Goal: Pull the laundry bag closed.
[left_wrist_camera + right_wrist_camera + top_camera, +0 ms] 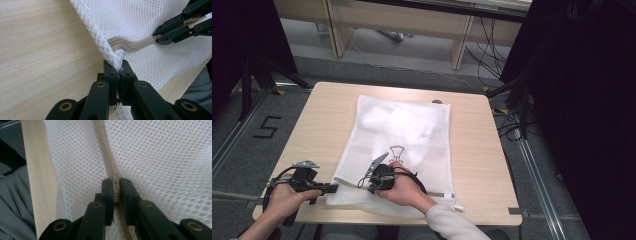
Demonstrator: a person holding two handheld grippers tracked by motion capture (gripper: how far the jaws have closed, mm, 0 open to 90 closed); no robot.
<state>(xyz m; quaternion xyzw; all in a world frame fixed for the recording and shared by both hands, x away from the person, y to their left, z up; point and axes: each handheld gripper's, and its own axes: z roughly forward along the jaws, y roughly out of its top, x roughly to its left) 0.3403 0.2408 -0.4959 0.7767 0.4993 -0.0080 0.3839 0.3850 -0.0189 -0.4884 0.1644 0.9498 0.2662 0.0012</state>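
wooden table (322, 120) on grey floor (242, 145), cables (492, 60) behind.

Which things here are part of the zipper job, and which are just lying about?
In the job:
- mesh laundry bag
- its zipper, with the pull pinched by the right gripper
- bag corner clamped by the left gripper

Lying about:
- cables on the floor
- floor marking "5"

Left gripper (331, 188), right gripper (373, 176): black linked jaws, brass-coloured pivot rivets. Grey three-cornered plate (306, 164) atop left one. Black cable (414, 178) loops off right gripper. Pale sleeve (447, 222) on right arm.
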